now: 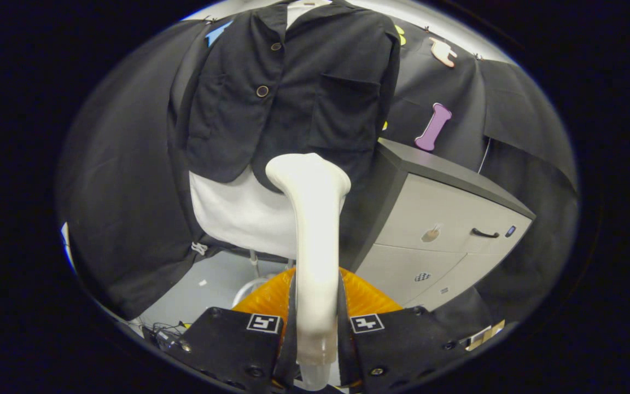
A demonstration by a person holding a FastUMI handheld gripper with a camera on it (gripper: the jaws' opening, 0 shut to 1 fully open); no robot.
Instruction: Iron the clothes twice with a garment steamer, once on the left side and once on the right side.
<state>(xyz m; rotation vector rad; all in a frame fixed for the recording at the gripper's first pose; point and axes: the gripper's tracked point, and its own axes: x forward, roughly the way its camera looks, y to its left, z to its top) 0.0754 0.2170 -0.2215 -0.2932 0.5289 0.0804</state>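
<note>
My gripper is shut on the handle of a white garment steamer, which stands upright between the fingers. Its flared head sits close in front of the lower hem of a black button-up jacket, near the middle and a little toward the pocket side; whether it touches the cloth I cannot tell. The jacket hangs over a white garment on a stand just beyond the fingers. The steamer hides part of the jacket's lower edge.
A grey drawer cabinet with a dark top stands right of the jacket, close to the steamer head. An orange rounded object lies low behind the fingers. A stand base and cables rest on the grey floor at the lower left.
</note>
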